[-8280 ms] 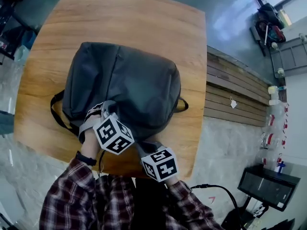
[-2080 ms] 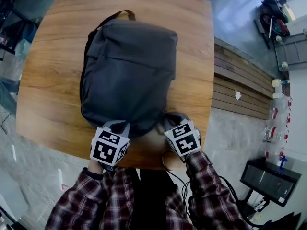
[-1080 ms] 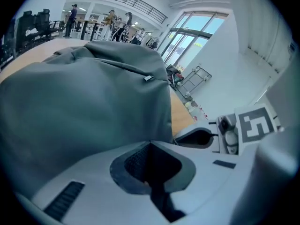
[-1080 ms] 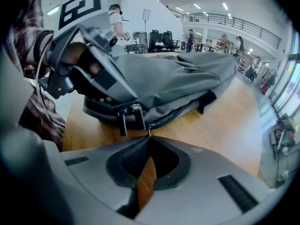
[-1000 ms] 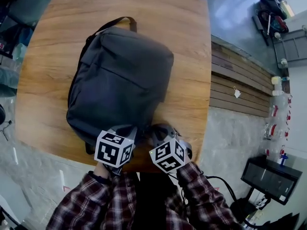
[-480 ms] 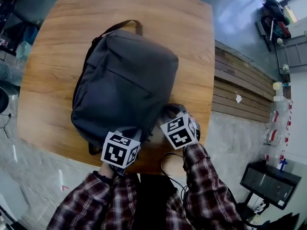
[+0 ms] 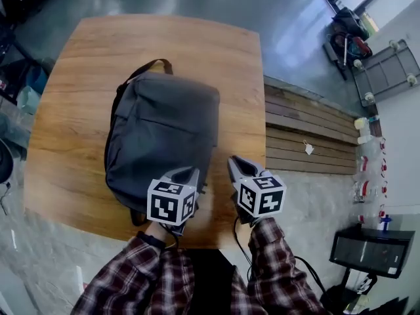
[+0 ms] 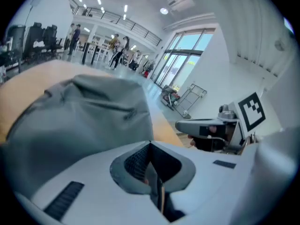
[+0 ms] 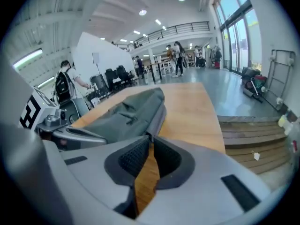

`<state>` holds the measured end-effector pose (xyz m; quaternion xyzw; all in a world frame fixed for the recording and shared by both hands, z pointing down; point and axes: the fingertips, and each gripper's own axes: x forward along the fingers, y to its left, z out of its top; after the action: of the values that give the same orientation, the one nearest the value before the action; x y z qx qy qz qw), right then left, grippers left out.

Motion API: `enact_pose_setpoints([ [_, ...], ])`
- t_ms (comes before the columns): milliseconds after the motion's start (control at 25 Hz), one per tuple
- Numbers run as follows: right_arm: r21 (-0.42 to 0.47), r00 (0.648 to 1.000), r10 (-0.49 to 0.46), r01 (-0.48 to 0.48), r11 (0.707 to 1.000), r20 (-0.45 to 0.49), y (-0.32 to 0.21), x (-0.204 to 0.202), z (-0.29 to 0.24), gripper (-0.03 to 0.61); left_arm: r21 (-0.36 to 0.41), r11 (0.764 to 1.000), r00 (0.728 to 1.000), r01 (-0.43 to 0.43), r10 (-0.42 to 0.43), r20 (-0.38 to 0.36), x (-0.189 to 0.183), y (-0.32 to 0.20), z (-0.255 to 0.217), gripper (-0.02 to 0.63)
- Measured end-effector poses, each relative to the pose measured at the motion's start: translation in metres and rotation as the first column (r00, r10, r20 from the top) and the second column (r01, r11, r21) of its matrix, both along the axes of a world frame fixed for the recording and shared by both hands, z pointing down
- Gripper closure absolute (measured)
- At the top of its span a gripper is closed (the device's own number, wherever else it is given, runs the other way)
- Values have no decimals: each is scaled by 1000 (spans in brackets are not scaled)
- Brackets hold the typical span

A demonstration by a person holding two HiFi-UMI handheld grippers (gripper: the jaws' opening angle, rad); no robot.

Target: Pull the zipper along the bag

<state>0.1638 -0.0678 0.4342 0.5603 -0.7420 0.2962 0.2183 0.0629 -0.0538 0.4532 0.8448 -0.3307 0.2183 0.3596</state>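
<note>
Right gripper [image 7: 234,162] has come off the bag's near corner and now hangs beside it.
Dark bag [image 7: 161,136] lies flat on the wooden table [image 7: 243,77]. My left gripper [image 7: 187,173] sits at its near end, jaws pressed together on nothing. My right gripper is just clear of the bag, closed and empty.

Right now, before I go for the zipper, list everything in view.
backpack: one, dark grey, lying flat on the table
carry handle: one, brown-trimmed, at the backpack's far end
table: one, light wood, under the backpack
slatted platform: one, brown wood, right of the table
black box: one, on the floor, near right
people: several, far back in the hall
left gripper: grey, jaws together, at the backpack's near edge
right gripper: grey, jaws together, over bare table beside the backpack
sleeves: two, dark red plaid
</note>
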Motion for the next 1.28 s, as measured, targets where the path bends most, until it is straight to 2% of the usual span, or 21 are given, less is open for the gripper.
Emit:
enact_pose_setpoints([
  [80,108,999,11,-14,994,31,-3,-10,-43,537,158,987,1000,9,-7,-11,1,-12,-47,606],
  [120,162,999,6,-12,987,32,-2,-15,-65,542,243,970,1000,26,-22,-19,-1,-16,-73,606],
  [200,266,1000,-12,9,964,11,3,-28,-109,568,393,916,996,87,-69,-60,-10,-21,-127,606],
  [280,358,999,-35,38,933,-14,9,-40,-149,568,501,852,988,150,-110,-109,-21,-20,-176,606],
  [360,426,998,-61,68,902,-31,16,-52,-181,568,577,797,983,181,-130,-130,-30,-15,-214,606],
  [440,473,995,-87,100,875,-50,20,-63,-205,568,633,753,984,180,-134,-121,-35,-9,-243,606],
  [560,528,992,-108,124,840,-60,26,-75,-228,569,683,711,986,168,-132,-106,-38,-1,-272,606],
  [680,558,992,-116,128,820,-57,30,-81,-239,569,706,686,984,175,-134,-114,-38,5,-286,606],
  [800,565,990,-126,137,813,-59,33,-82,-242,569,715,677,985,174,-133,-114,-37,9,-291,606],
  [1080,573,988,-142,151,805,-60,34,-81,-249,571,717,677,986,165,-119,-115,-30,9,-292,606],
  [1280,577,988,-140,152,803,-65,35,-76,-254,571,711,686,988,156,-109,-111,-23,9,-291,606],
])
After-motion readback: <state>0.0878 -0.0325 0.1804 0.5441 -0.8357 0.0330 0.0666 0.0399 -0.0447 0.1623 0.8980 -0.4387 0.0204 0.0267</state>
